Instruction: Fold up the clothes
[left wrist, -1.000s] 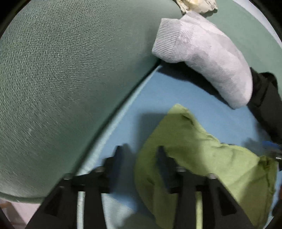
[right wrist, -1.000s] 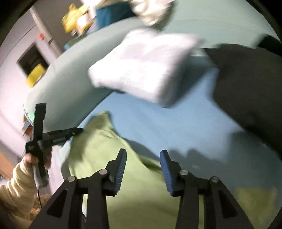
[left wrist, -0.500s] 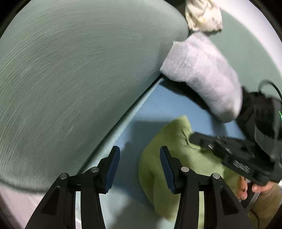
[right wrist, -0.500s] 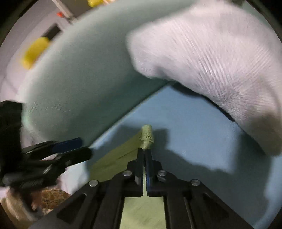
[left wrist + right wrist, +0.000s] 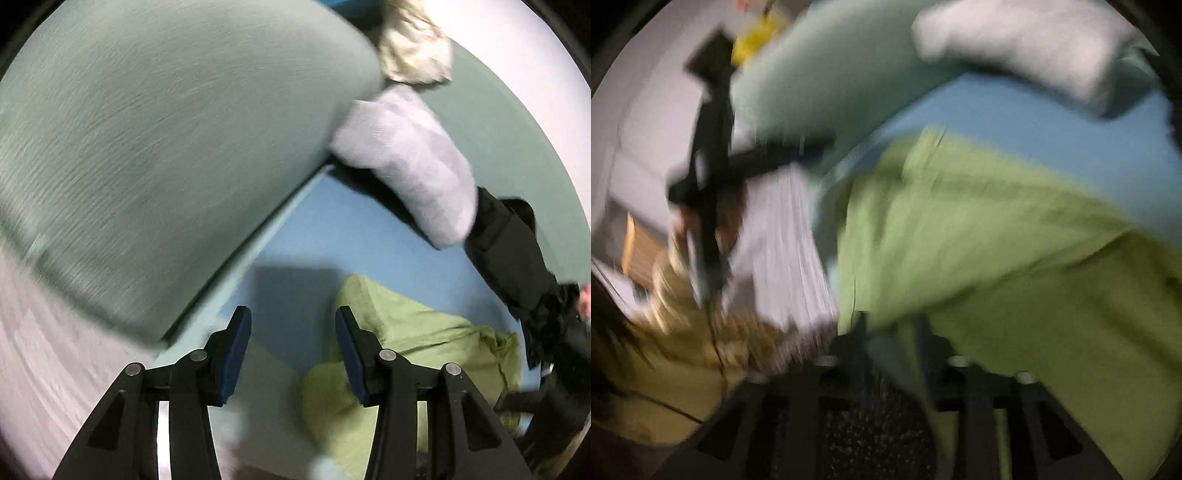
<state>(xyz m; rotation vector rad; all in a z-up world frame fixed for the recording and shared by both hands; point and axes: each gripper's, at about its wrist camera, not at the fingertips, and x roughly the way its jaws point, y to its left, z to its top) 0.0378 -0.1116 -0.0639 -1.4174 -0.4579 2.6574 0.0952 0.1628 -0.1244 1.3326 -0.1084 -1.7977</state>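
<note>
A: Where's the green garment [image 5: 424,332]?

B: Lying crumpled on the blue sheet [image 5: 332,229], just in front of the left gripper [image 5: 291,347]. That gripper's jaws stand wide apart with nothing between them, the right pad close to the cloth's near edge.

A: And the right gripper [image 5: 890,332]?

B: Its view is badly blurred. Green cloth drapes across it and runs down between the fingers, so I judge it's clamped on the garment, probably lifting an edge to carry it over for a fold.

A: What's around?

B: A white sock [image 5: 406,162] sits beyond the cloth against the grey-green cushion [image 5: 166,147]. A black garment [image 5: 509,254] lies to the right, and a cream item [image 5: 413,51] is farther back.
</note>
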